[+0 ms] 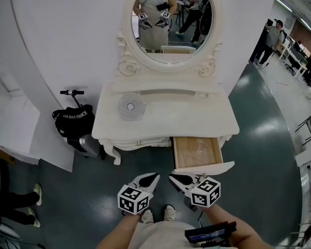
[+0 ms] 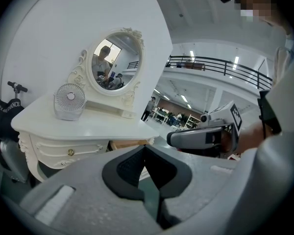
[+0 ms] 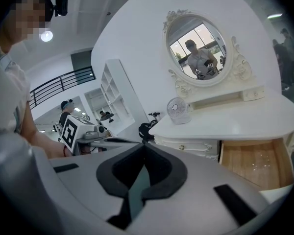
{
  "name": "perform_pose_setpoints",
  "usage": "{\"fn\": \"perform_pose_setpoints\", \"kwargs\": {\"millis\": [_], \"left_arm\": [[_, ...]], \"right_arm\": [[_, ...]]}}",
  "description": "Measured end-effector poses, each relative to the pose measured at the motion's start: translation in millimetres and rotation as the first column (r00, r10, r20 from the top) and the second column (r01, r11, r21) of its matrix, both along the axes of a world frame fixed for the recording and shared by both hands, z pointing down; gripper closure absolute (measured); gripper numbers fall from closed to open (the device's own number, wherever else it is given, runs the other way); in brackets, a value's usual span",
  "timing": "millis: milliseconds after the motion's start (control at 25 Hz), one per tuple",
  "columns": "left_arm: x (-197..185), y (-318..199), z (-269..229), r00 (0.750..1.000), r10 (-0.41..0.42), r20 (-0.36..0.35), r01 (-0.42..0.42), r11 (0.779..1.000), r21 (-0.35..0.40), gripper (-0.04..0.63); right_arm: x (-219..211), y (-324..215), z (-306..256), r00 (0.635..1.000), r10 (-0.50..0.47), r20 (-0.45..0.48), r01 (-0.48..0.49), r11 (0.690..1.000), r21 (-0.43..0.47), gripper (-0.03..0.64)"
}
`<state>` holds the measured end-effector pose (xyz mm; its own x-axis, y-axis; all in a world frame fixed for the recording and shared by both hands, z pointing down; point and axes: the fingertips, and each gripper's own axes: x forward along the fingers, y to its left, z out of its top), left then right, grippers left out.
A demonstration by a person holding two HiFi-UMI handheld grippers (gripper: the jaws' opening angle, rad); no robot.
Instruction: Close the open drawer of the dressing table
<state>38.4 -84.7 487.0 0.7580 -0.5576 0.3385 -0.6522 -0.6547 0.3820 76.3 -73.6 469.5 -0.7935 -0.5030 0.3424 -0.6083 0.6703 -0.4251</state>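
Observation:
The white dressing table (image 1: 166, 119) stands against the wall under an oval mirror (image 1: 168, 19). Its right drawer (image 1: 197, 152) is pulled out, showing a bare wooden bottom (image 3: 255, 163); its white front (image 1: 203, 167) faces me. The left drawer (image 1: 139, 143) is closed. Both grippers hang side by side in front of the table, a little short of the drawer front and touching nothing. My left gripper (image 1: 154, 177) (image 2: 144, 147) is shut and holds nothing. Just below the drawer's left corner, my right gripper (image 1: 172, 178) (image 3: 144, 145) is also shut and holds nothing.
A small round fan (image 1: 130, 107) sits on the tabletop's left half. A black bag and scooter (image 1: 72, 121) stand on the floor left of the table. My shoes (image 1: 168, 211) are on the dark green floor. People stand far off at the right (image 1: 272, 38).

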Motion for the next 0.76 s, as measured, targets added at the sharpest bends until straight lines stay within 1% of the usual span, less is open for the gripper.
{"fn": "perform_pose_setpoints", "kwargs": {"millis": [760], "left_arm": [[1.7,-4.4,1.0,1.000,0.001,-0.005,-0.001,1.000,-0.008,0.586]], "right_arm": [[-0.7,-2.9,3.5,1.000,-0.007,-0.022,0.007,1.000,-0.007,0.600]]}}
